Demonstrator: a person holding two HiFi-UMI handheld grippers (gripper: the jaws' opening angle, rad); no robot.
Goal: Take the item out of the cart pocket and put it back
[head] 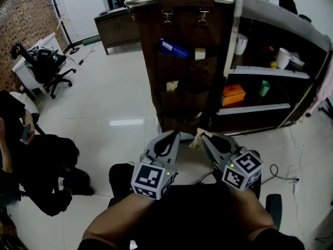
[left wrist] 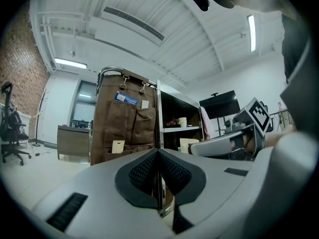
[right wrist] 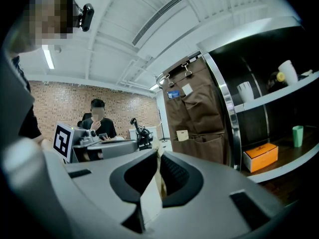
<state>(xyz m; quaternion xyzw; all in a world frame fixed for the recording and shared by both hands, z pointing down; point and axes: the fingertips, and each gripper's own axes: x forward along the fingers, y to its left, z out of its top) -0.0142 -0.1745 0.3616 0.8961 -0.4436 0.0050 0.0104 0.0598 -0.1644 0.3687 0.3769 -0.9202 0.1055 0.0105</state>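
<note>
A brown fabric pocket organizer point(head: 182, 66) hangs on the near side of the cart point(head: 281, 20). Its pockets hold a blue item point(head: 174, 48) and two beige cards point(head: 200, 53) point(head: 172, 85). My right gripper point(head: 202, 135) is low in front of the cart, well short of the pockets, and shut on a flat beige packet point(head: 196, 140). In the right gripper view the packet point(right wrist: 151, 203) stands edge-on between the pads of that gripper point(right wrist: 158, 158). My left gripper point(head: 175, 134) hovers beside it, shut with nothing in it. In the left gripper view it point(left wrist: 158, 156) points at the organizer point(left wrist: 122, 128).
The cart's shelves carry an orange box point(head: 233, 94), a green cup point(head: 265, 88) and white cups point(head: 241, 44). A seated person in black point(head: 36, 165) is at the left, with an office chair point(head: 44, 66) behind. A cable point(head: 283, 176) lies on the floor at the right.
</note>
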